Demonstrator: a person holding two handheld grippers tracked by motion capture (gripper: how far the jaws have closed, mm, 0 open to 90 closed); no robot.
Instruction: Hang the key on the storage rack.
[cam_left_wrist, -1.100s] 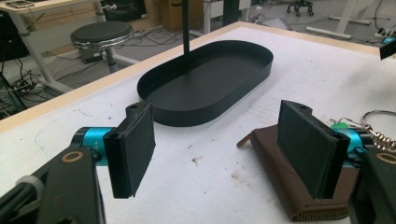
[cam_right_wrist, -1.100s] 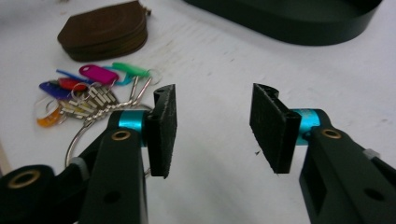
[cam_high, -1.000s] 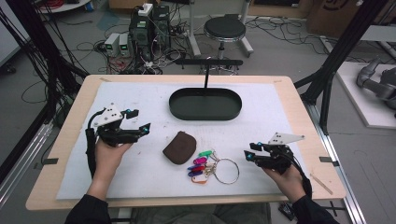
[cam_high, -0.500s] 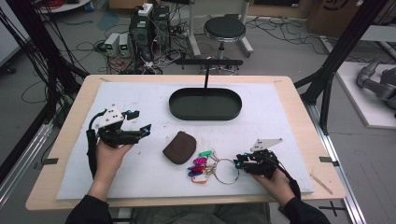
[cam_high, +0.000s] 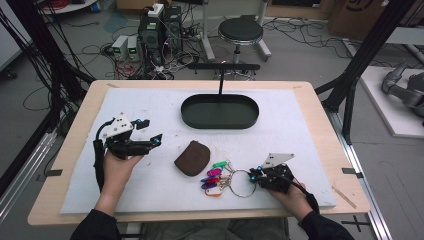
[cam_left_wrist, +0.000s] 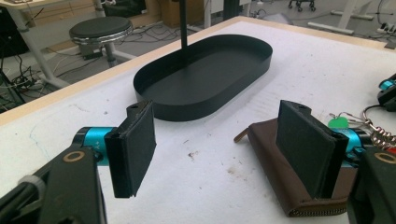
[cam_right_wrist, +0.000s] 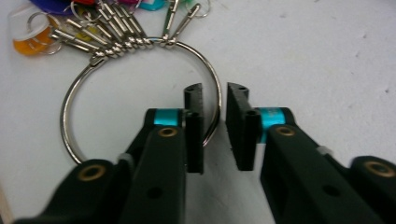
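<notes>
The black oval tray (cam_high: 220, 111) sits toward the far edge of the bench (cam_high: 320, 125), its long axis parallel to that edge, and I see nothing lying in it; a thin black post rises from its far wall. The key ring (cam_high: 242, 182) lies flat near the bench's near edge, right of the middle, with its bunch of coloured tags (cam_high: 214, 177) fanned out toward the brown pouch (cam_high: 192, 158) beside it. My right gripper (cam_right_wrist: 214, 116) is down on the ring's right side: the jaws have just been closing and now straddle the wire with a narrow gap, not yet pinching it. The tags are cut off at the top of the right gripper view. My left gripper (cam_left_wrist: 224, 140) hovers near the left edge, jaws spread wide and empty; its right jaw hides part of the pouch.
</notes>
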